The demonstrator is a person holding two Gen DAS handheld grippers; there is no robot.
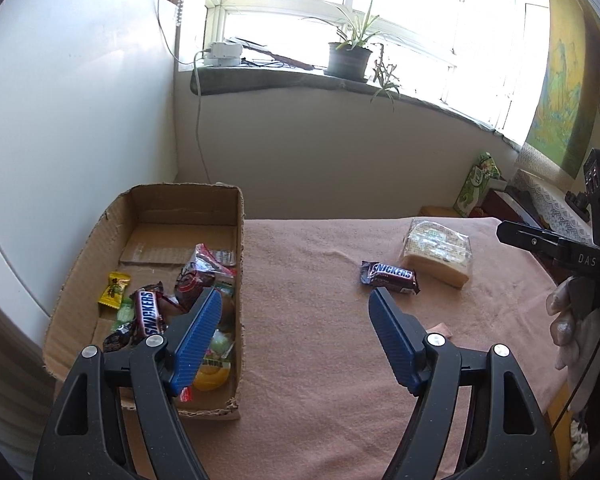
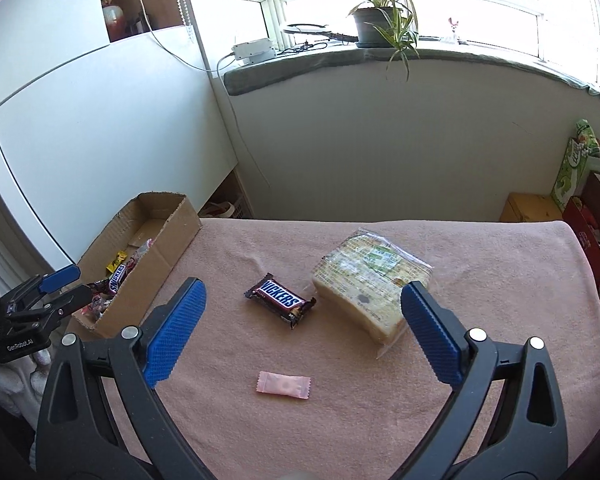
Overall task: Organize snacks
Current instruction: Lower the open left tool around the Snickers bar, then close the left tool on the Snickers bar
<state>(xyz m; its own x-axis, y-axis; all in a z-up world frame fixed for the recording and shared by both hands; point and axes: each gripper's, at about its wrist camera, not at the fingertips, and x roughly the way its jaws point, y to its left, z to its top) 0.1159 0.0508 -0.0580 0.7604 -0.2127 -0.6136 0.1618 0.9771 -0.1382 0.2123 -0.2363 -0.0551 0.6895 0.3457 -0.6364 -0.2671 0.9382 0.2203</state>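
SNICKERS on bar [image 2: 280, 300], GenRobot.AI on claw [image 2: 56, 286]

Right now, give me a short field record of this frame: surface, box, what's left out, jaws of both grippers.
surface: pink cloth
box: cardboard, open-topped, at the cloth's left edge, holding mixed snacks
left out: Snickers bar, wrapped bread, pink candy
left gripper: jaws open, empty, one finger over the box
right gripper: jaws open, empty, above the Snickers bar and bread

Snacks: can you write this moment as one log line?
tools: both open, empty | cardboard box: several snacks | cloth: Snickers bar, bread pack, pink candy
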